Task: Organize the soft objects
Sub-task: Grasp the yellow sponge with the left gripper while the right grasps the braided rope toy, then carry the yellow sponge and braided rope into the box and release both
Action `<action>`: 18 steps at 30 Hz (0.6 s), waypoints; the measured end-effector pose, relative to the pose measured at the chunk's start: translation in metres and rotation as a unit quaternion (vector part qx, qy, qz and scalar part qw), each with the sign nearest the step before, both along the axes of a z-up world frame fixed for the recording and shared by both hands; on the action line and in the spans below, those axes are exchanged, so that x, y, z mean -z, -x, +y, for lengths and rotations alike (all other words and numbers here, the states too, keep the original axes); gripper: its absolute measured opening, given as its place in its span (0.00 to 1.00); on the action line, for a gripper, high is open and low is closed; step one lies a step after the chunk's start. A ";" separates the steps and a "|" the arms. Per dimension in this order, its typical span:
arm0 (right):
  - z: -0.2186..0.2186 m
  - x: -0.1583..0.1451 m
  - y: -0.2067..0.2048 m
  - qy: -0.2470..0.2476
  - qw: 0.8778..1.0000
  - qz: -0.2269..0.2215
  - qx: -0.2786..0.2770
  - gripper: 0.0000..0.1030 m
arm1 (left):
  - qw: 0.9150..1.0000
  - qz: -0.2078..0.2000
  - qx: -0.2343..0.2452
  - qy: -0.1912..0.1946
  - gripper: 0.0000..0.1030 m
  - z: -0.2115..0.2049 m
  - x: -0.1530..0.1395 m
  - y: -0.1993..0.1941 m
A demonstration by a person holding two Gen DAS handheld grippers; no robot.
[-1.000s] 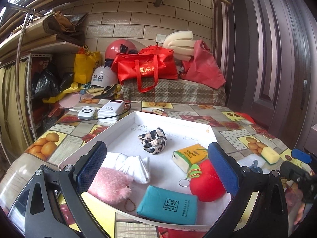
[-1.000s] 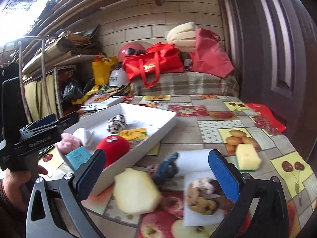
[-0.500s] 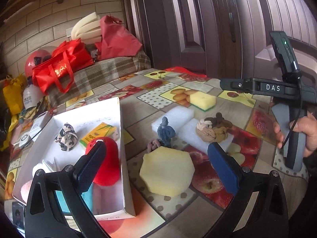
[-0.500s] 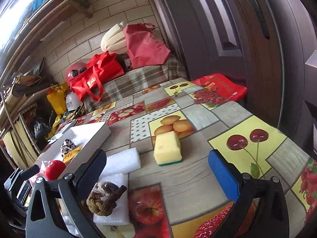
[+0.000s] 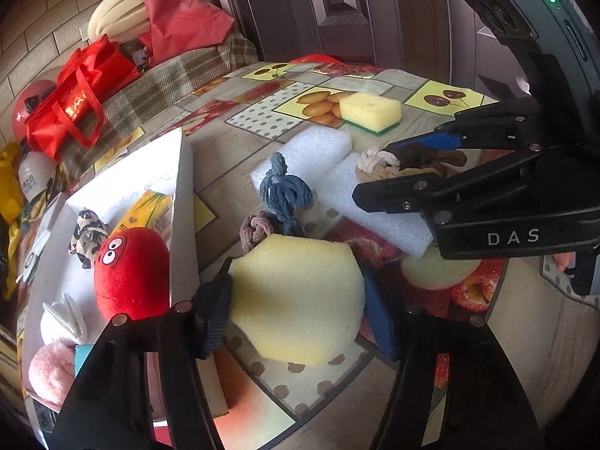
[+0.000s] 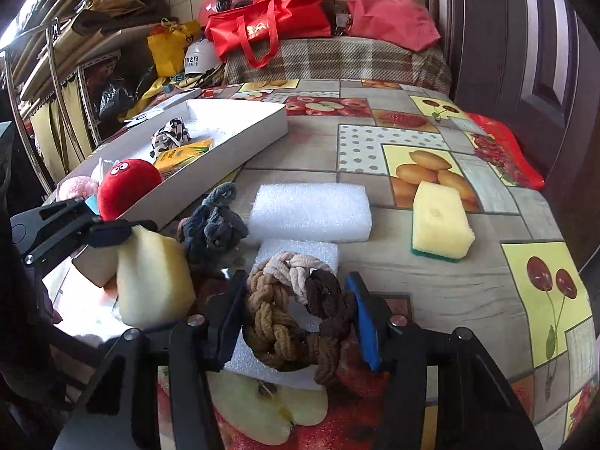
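Nearest: left tool (image 5: 296, 300), jaws just closing, pads pressed on both sides of the yellow foam slab (image 5: 300, 296), which sits on the worktop (image 6: 431, 300) beside the white tray (image 6: 240, 138). Right tool (image 6: 296, 322), jaws likewise just closing, clamped on the braided brown rope ring (image 6: 296, 311) atop a white foam block (image 6: 296, 247). Beyond: blue knotted toy (image 6: 213, 221), second white foam block (image 6: 311, 212), yellow sponge (image 6: 440, 221). Risk: the foam slab may squash and slip; the rope ring may drag the block beneath it.
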State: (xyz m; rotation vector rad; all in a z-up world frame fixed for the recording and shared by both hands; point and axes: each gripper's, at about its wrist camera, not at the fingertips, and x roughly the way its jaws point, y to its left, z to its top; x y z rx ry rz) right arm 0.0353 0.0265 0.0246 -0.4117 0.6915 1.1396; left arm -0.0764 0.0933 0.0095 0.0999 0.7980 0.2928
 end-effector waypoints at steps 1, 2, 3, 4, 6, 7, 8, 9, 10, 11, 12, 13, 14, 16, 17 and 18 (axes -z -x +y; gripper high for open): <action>-0.003 -0.001 -0.001 -0.008 1.000 0.003 -0.001 0.37 | 1.000 -0.005 0.003 -0.001 0.58 -0.001 -0.001 0.001; -0.006 -0.003 -0.001 -0.016 1.000 0.004 0.001 0.35 | 1.000 -0.014 0.005 -0.004 0.56 -0.002 -0.004 0.004; -0.011 -0.005 -0.002 -0.027 1.000 0.003 0.007 0.34 | 1.000 -0.025 0.004 -0.009 0.56 -0.004 -0.006 0.008; -0.016 -0.008 -0.002 -0.042 0.999 0.003 0.012 0.34 | 0.999 -0.039 0.002 -0.013 0.56 -0.005 -0.010 0.013; -0.031 -0.017 -0.003 -0.085 0.996 0.001 0.027 0.34 | 0.997 -0.080 0.000 -0.015 0.56 -0.005 -0.020 0.026; -0.039 -0.022 -0.003 -0.108 0.994 -0.001 0.033 0.34 | 0.994 -0.104 -0.007 -0.018 0.56 -0.004 -0.025 0.034; -0.047 -0.027 -0.003 -0.130 0.991 -0.005 0.037 0.34 | 0.992 -0.127 -0.014 -0.019 0.56 -0.003 -0.031 0.042; -0.053 -0.032 -0.001 -0.147 0.988 -0.014 0.044 0.34 | 0.988 -0.150 -0.023 -0.019 0.56 -0.002 -0.035 0.050; -0.058 -0.036 0.002 -0.162 0.985 -0.024 0.049 0.34 | 0.985 -0.171 -0.034 -0.019 0.56 0.000 -0.039 0.058; -0.062 -0.039 0.003 -0.175 0.983 -0.032 0.050 0.34 | 0.981 -0.188 -0.044 -0.017 0.56 0.003 -0.042 0.064; -0.066 -0.042 0.006 -0.186 0.980 -0.042 0.054 0.34 | 0.978 -0.201 -0.055 -0.012 0.56 0.007 -0.044 0.070; -0.068 -0.045 0.010 -0.194 0.978 -0.053 0.058 0.34 | 0.976 -0.210 -0.064 -0.007 0.56 0.011 -0.046 0.074; -0.070 -0.047 0.012 -0.200 0.976 -0.061 0.059 0.34 | 0.974 -0.216 -0.072 -0.002 0.56 0.015 -0.047 0.076; -0.070 -0.050 0.017 -0.205 0.974 -0.076 0.062 0.34 | 0.972 -0.221 -0.081 0.002 0.56 0.019 -0.048 0.078; -0.069 -0.050 0.017 -0.204 0.974 -0.079 0.062 0.34 | 0.971 -0.222 -0.082 0.001 0.56 0.019 -0.048 0.079; -0.068 -0.050 0.018 -0.205 0.974 -0.080 0.063 0.34 | 0.971 -0.223 -0.082 -0.001 0.56 0.018 -0.048 0.079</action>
